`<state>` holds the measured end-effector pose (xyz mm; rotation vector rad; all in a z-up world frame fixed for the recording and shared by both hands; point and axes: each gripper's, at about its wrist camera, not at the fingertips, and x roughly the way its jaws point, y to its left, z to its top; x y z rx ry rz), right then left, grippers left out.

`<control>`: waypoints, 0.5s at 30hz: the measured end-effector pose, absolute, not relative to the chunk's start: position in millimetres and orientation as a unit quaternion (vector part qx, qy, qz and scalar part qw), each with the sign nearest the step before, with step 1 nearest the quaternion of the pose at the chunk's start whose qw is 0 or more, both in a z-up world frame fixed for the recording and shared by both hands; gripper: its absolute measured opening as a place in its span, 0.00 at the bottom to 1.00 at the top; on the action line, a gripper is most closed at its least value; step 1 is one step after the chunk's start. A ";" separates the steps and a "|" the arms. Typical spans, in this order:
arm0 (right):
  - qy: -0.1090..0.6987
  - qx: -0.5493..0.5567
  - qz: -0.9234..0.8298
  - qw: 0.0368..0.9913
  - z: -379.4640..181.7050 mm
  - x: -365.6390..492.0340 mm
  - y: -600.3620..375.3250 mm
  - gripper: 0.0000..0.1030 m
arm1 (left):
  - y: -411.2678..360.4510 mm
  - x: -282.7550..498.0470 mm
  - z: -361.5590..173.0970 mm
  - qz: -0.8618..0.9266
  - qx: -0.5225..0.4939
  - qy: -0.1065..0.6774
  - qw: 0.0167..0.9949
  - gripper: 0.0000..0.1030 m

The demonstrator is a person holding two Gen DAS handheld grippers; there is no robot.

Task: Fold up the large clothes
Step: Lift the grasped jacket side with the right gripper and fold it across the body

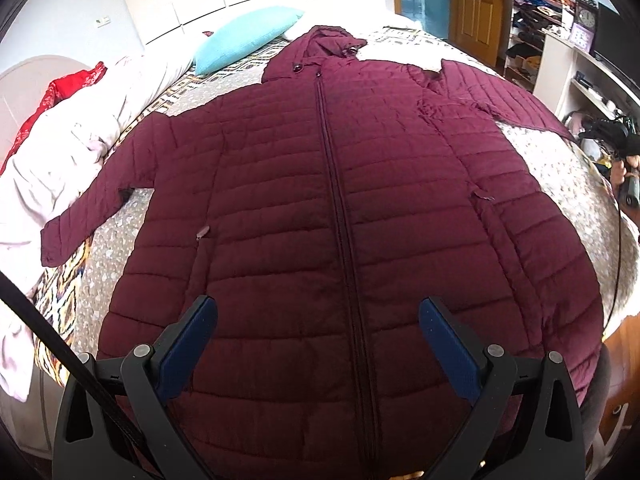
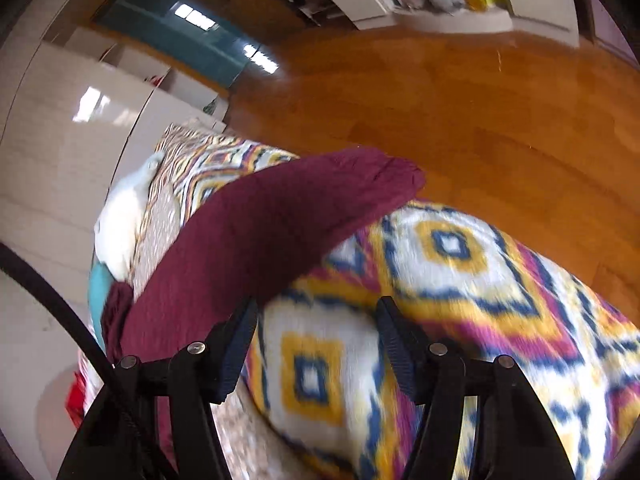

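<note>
Maroon quilted coat (image 1: 304, 208) lies flat and face up on the bed (image 1: 560, 184), zipped down the middle, filling most of the patterned bedspread (image 2: 460, 280). Its hood (image 1: 320, 48) points toward the head of the bed, close to a turquoise pillow (image 1: 244, 36). One sleeve (image 1: 92, 208) stretches out toward the bed's left edge, where a rumpled pale blanket (image 1: 52, 168) and a red cloth (image 1: 60, 88) are piled. The other sleeve (image 2: 280, 220) runs out to the right edge, its cuff reaching just over the side above the wooden floor (image 2: 460, 112).

My left gripper (image 1: 318, 316) hangs over the coat's lower front, near the foot edge of the bed, fingers spread wide on either side of the zipper (image 1: 340, 200) with nothing gripped between them; I cannot tell whether they touch the fabric.

My right gripper (image 2: 316, 320) is at the right edge of the bed, beside that sleeve. Its jaws stand partly apart, with only bedspread showing between them, and the left finger (image 2: 236, 344) sits just against the sleeve's edge. That view is smeared, so I cannot say whether it touches. From the left wrist view, a hand (image 1: 624, 168) holding that gripper shows beyond the right edge.
</note>
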<state>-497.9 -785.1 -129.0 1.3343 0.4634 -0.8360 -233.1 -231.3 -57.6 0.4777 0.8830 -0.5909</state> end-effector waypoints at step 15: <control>0.175 0.583 -0.415 0.677 -112.7 -488.9 -827.5 0.08 | -245.2 -221.5 -66.2 -0.263 0.238 0.422 0.834 0.98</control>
